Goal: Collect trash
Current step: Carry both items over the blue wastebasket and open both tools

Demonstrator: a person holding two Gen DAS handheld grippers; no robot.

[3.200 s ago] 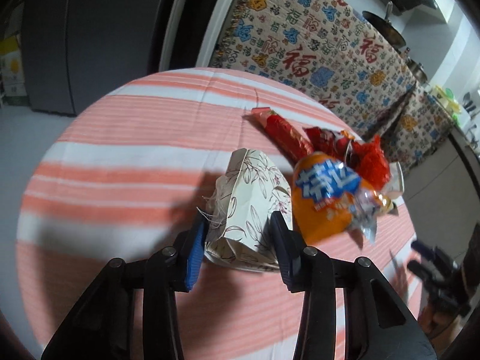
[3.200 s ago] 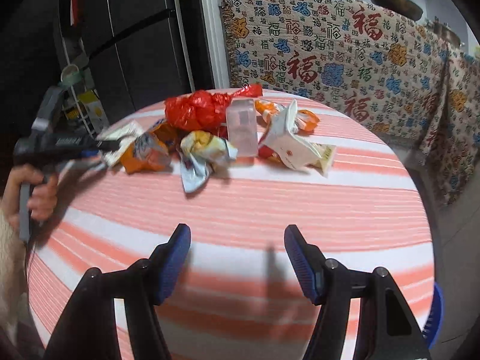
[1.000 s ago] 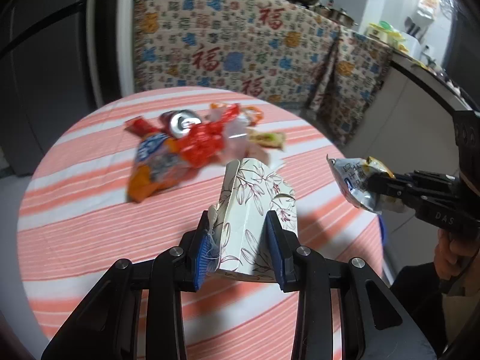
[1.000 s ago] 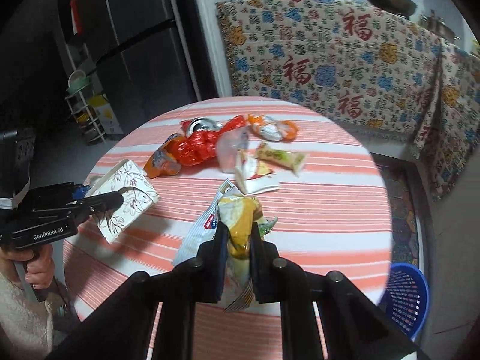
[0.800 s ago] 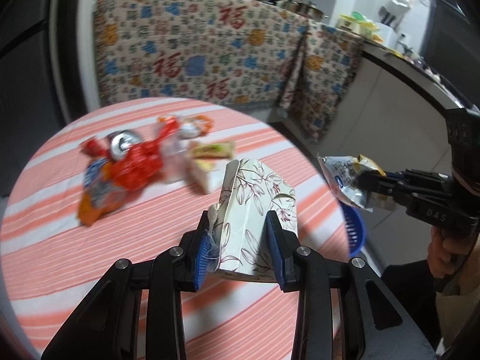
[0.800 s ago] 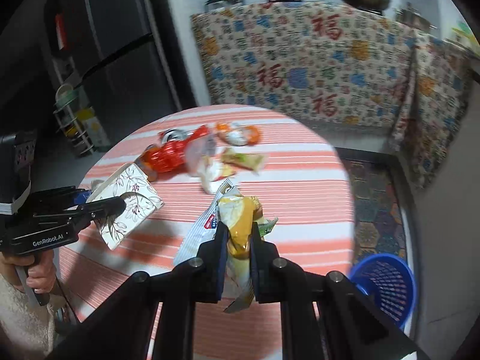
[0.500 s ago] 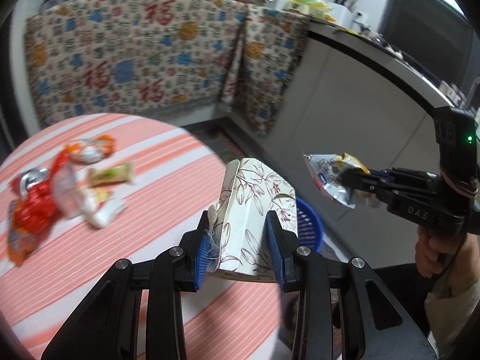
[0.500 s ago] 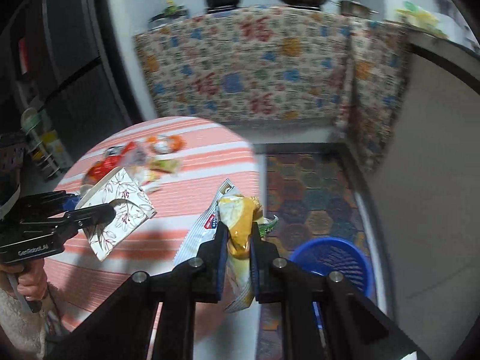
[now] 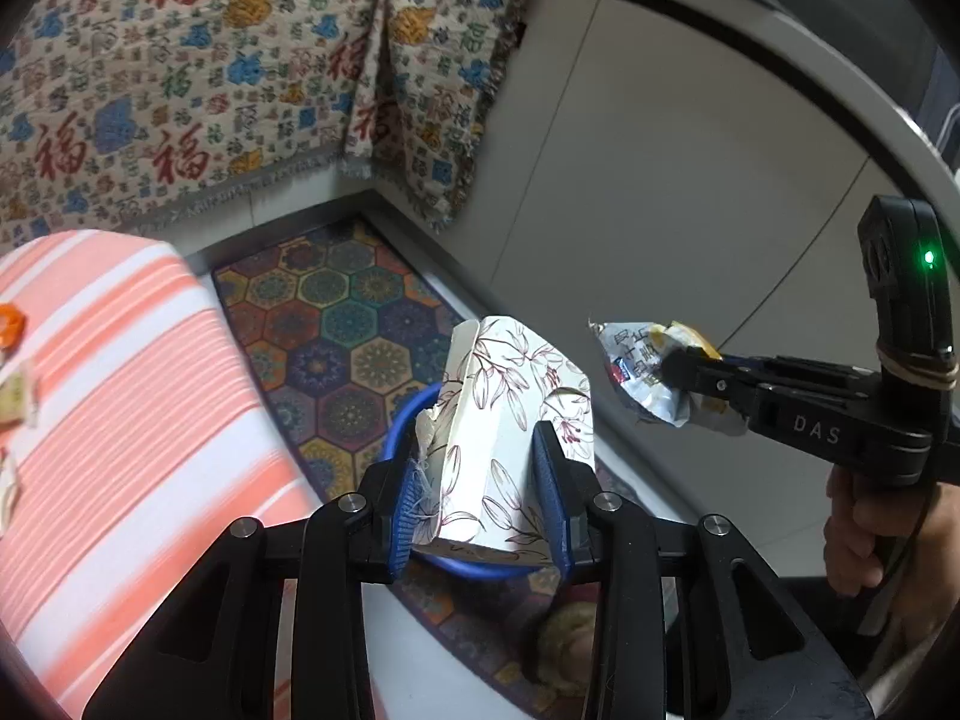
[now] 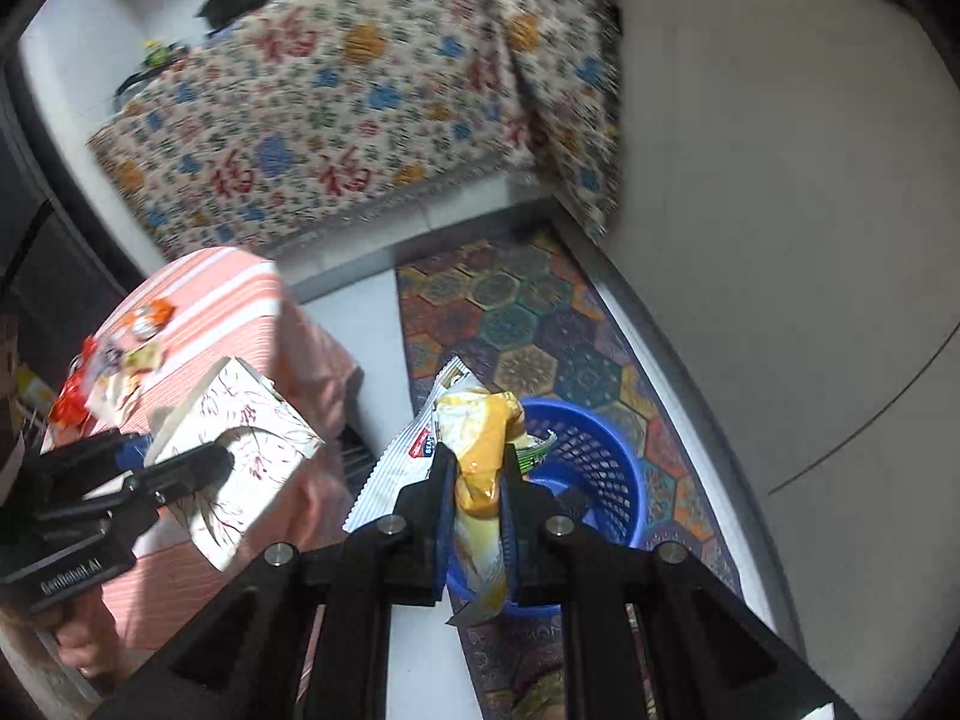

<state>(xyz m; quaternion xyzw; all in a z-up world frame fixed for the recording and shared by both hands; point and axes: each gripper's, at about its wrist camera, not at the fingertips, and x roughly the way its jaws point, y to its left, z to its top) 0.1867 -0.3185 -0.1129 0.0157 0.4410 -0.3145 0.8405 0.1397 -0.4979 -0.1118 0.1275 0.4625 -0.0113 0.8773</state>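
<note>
Surface (image 10: 240, 294) with striped cloth sits at nine o'clock, a few scraps (image 10: 108, 366) left on it. Basket (image 10: 606, 468), blue, stands on the rug (image 10: 528, 330) at five o'clock from it. Left tool (image 9: 480, 486) pinches the floral box (image 9: 510, 408) just above the basket rim; right tool (image 10: 477, 480) is clamped on a yellow wrapper (image 10: 480, 450) over the basket. This looks like the drop step: next, centre each over the opening and let go.
</note>
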